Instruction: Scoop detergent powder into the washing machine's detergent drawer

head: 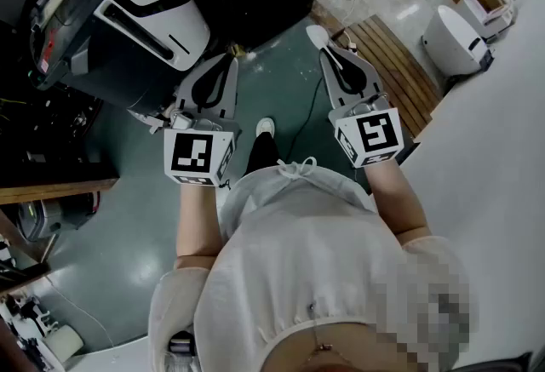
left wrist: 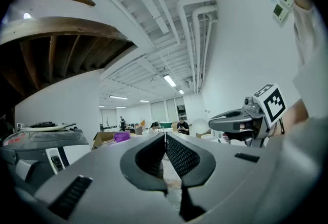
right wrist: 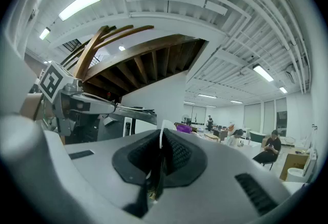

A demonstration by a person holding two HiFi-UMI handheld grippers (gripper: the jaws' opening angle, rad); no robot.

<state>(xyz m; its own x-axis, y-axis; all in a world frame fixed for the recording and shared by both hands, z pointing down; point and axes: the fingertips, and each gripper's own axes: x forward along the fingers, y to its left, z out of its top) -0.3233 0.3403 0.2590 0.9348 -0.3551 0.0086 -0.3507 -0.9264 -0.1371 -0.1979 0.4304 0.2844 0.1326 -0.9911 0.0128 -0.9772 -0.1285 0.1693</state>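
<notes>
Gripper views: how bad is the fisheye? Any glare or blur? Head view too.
Left gripper view: strong fisheye, black corners, the shut left gripper slightly soft up close. Right gripper view: same fisheye, ceiling light blown out, wooden beams dark, thin white piece in the right gripper soft. Head view: evenly lit, sharp, mosaic lower right.

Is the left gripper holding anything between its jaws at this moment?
No, in the left gripper view the jaws of the left gripper are closed against each other at the tips, with nothing between them.
</notes>
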